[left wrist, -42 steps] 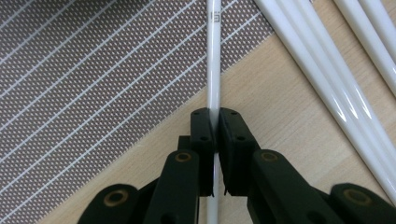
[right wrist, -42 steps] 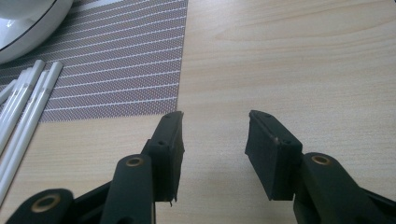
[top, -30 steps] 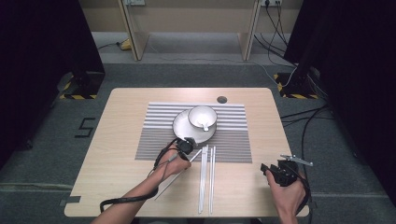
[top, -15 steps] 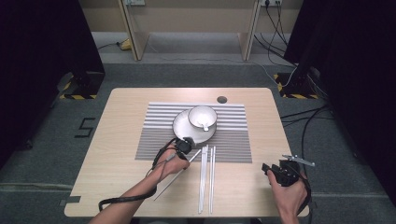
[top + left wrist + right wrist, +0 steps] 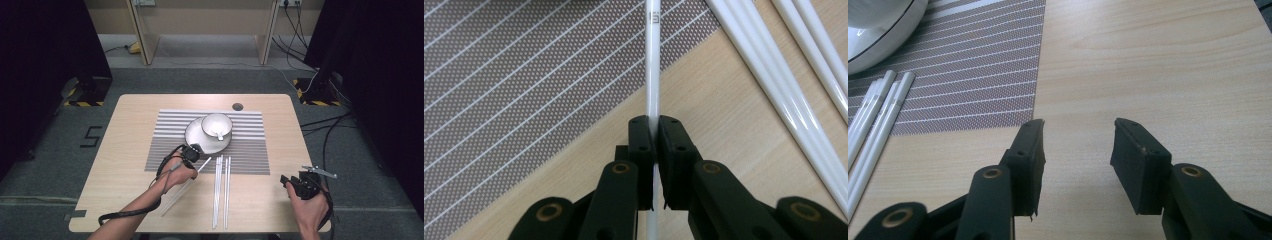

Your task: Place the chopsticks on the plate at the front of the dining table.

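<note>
The left gripper [image 5: 653, 150], clamped on a white chopstick [image 5: 652, 75] at the striped placemat's [image 5: 165, 150] near edge, seems mid-pickup; next it likely must lift clear, the right gripper [image 5: 1075, 150] gaping empty.

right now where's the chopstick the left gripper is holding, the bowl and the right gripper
chopstick [image 5: 652, 75], left gripper view, on its white shaft above the jaws
bowl [image 5: 216, 125], high view, on its inner wall
right gripper [image 5: 1077, 150], right gripper view, midway between its open fingertips
</note>
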Demonstrator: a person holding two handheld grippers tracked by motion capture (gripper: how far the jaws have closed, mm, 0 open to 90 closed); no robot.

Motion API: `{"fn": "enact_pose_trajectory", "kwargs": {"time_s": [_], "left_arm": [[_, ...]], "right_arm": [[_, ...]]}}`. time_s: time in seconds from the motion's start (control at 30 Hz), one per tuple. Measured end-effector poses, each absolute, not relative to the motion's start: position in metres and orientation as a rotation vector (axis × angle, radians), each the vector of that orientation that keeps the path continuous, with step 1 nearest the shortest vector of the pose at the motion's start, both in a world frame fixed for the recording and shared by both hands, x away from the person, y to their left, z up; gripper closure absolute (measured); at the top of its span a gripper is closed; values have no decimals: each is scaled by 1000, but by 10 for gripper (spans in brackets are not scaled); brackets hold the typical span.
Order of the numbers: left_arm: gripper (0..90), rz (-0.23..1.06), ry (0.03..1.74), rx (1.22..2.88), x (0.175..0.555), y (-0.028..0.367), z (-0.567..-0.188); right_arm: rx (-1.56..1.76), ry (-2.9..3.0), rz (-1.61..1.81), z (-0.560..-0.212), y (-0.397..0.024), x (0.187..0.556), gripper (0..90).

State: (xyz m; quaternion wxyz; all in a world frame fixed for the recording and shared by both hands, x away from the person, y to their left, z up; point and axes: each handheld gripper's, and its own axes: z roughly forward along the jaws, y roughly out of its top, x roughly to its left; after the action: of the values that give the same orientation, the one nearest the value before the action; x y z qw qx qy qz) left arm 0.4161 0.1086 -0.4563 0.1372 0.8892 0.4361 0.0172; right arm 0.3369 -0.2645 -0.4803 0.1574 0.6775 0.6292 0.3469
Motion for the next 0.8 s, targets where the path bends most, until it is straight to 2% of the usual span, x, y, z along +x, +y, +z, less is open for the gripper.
{"fn": "enact_pose_trajectory", "kwargs": {"time_s": [0.8], "left_arm": [[849, 75, 1326, 2496, 419, 150, -438]], "right_arm": [[1943, 1798, 987, -481, -264, 337, 560]]}}
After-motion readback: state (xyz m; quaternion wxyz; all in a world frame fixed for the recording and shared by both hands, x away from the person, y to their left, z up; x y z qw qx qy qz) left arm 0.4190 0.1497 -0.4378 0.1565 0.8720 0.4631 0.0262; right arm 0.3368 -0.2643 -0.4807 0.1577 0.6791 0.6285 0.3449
